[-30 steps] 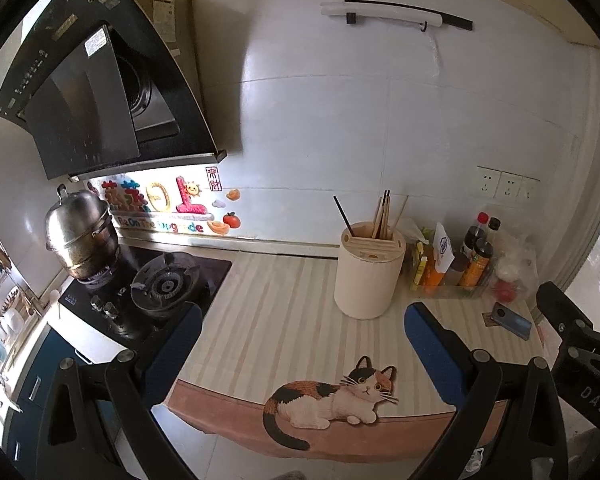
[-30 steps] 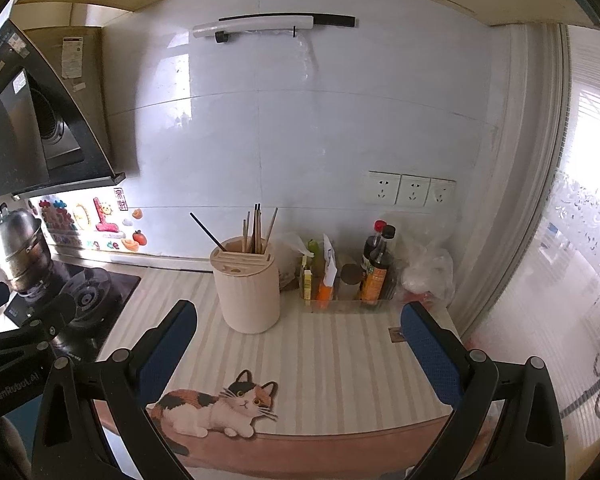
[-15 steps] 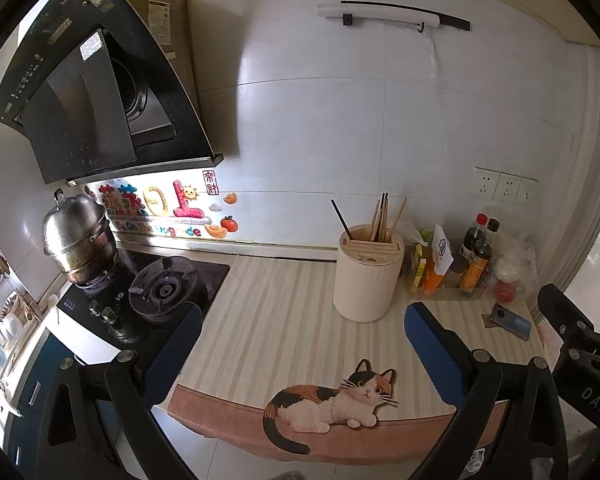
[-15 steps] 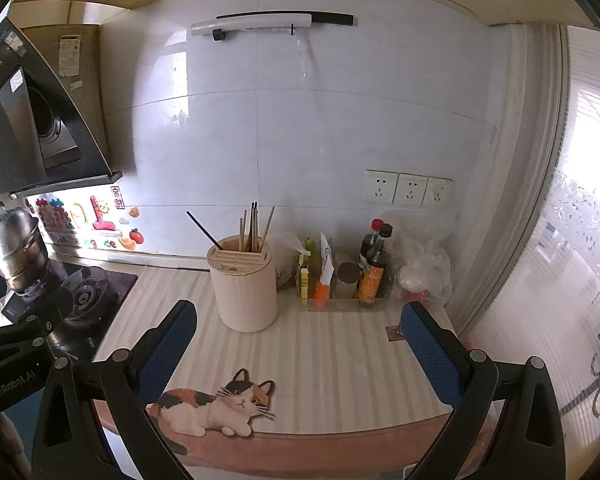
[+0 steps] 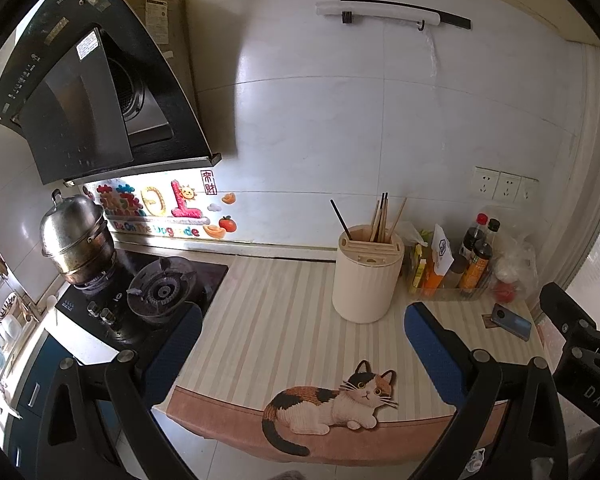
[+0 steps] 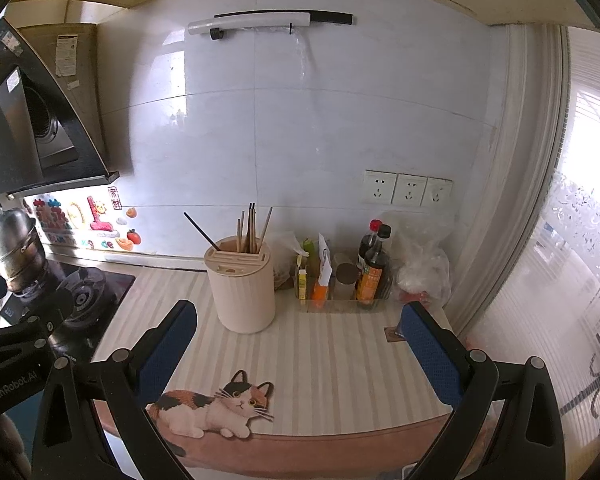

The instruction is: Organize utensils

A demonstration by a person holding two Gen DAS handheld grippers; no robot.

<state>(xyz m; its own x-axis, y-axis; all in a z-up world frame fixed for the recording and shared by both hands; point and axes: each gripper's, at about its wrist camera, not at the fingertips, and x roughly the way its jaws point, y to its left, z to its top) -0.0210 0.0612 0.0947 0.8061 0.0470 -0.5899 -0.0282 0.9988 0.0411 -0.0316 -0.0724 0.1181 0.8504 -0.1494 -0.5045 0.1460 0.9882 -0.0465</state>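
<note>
Chopsticks [image 5: 383,218] stand in the holder [image 5: 366,280] at one o'clock: light, stiff, slippery; pinch near the tops. Left gripper [image 5: 304,344] and right gripper [image 6: 300,340] gape wide, empty.

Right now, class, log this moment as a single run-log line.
left hand-held gripper: open, empty | right hand-held gripper: open, empty | chopsticks: upright in utensil holder | counter mat: no loose utensils seen
</note>
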